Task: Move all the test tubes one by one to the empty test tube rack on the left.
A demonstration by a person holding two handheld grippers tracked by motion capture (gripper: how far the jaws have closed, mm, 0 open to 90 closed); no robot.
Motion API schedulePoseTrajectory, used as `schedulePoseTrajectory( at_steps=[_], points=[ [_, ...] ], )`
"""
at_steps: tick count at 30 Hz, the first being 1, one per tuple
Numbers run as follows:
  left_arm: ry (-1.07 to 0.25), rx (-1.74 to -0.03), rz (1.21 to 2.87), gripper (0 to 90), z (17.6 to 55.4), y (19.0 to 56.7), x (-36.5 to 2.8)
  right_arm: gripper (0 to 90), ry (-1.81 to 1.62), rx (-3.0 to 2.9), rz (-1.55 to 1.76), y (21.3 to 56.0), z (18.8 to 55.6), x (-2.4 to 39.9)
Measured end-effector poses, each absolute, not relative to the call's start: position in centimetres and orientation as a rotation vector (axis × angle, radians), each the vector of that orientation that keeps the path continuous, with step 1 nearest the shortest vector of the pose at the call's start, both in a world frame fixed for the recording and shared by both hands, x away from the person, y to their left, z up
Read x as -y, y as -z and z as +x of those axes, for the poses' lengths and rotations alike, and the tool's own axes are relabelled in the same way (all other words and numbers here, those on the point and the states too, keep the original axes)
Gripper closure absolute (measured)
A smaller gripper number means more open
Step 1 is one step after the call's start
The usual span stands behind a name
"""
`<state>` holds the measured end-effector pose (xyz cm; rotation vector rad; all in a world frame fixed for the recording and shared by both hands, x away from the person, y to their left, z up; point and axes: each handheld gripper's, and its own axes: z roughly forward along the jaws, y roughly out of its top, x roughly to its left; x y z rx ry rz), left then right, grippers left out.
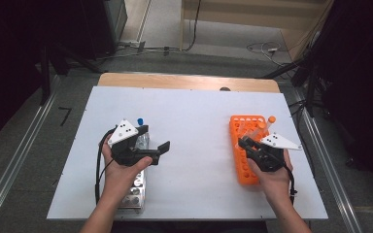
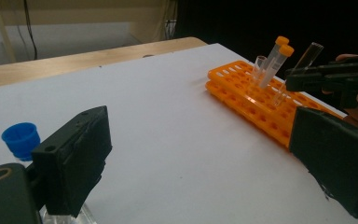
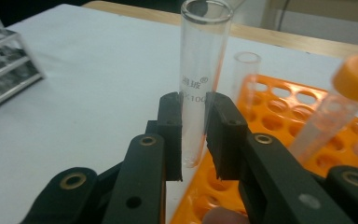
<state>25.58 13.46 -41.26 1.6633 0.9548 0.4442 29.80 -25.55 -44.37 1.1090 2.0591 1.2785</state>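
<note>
My right gripper [image 3: 194, 126] is shut on a clear glass test tube [image 3: 203, 56], which stands upright just above the near left edge of the orange rack [image 3: 279, 107]. In the high view this gripper [image 1: 245, 142] is over the rack's [image 1: 243, 170] middle. The left gripper view has the tube [image 2: 310, 53] slanting up from those jaws. My left gripper [image 1: 154, 138] is open with nothing between its pads [image 2: 74, 163], over the metal rack [image 1: 136, 189] beside a blue-capped tube [image 2: 21, 138].
Two orange-capped tubes [image 2: 279, 56] and an uncapped tube [image 2: 259, 65] stand at the orange rack's far end. The white tabletop [image 1: 194, 126] lies between the two racks. A wooden edge [image 1: 184, 80] runs along the table's far side.
</note>
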Motion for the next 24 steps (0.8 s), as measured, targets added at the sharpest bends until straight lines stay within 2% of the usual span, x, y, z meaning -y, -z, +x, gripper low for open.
schedulePoseTrajectory(
  at_steps=[24],
  points=[
    [-0.409,-0.889,1.717,6.9,24.6,41.0,-11.3,73.7,-1.394,-2.292,0.906,44.7,27.1,20.6]
  ],
)
